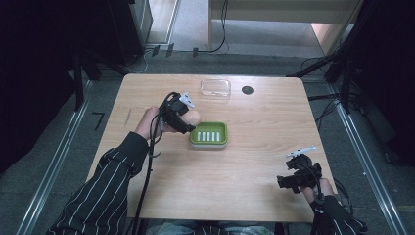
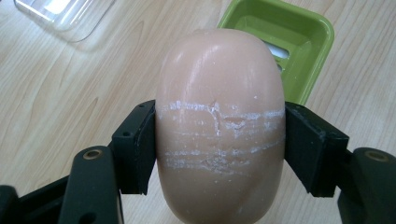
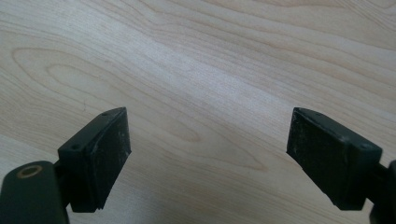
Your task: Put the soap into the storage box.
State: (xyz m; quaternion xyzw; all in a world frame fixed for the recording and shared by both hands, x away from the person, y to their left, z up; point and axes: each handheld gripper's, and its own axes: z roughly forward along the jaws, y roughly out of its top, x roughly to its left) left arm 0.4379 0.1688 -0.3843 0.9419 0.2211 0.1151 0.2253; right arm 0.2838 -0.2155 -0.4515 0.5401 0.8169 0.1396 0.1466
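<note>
I have the left hand-held gripper [image 1: 187, 119] clamped on a peach-coloured bar of soap [image 2: 220, 126], one black jaw pressed flat against each side of it. White scuff lines run across the soap's middle between the jaws. In the high view the soap [image 1: 194, 117] sits just beside the left edge of the green soap dish [image 1: 209, 134], which rests near the middle of the wooden counter [image 1: 254, 161]; from that angle I can't quite tell whether the bar is lifted clear of the counter or touching it. The dish's floor has a row of white slots. A clear plastic lid [image 1: 215, 89] lies toward the far edge of the counter, well apart from the dish, with a small dark round spot [image 1: 247, 90] near it. My right hand-held gripper [image 1: 293, 180] is near the counter's right front corner, its jaws spread wide with only bare wood grain between them.
</note>
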